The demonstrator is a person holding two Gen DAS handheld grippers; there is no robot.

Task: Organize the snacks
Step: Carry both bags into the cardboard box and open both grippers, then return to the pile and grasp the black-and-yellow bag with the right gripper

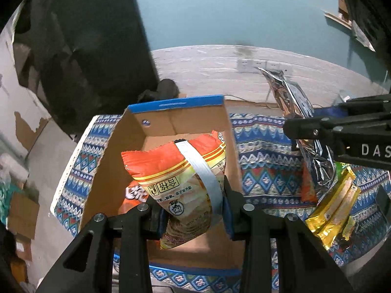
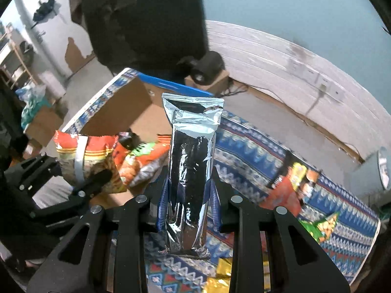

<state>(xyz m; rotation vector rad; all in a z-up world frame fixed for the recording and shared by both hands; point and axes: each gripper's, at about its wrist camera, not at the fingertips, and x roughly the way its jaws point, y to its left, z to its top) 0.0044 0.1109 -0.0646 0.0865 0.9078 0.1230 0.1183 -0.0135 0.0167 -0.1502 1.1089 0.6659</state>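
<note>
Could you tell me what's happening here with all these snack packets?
A person with a gripper in each hand is sorting snacks into a cardboard box on a patterned tablecloth. The left gripper is clamped on an orange snack bag, held over the open box, where another orange packet already lies. The right gripper holds a silver foil packet upright above the cloth, beside the box. More packets, including a gold one, wait on the cloth.

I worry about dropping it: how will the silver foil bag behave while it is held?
Held by the right hand-held gripper, the foil bag stands upright, so probably light. Its glossy, creased film looks slippery and may crumple or slide.
</note>
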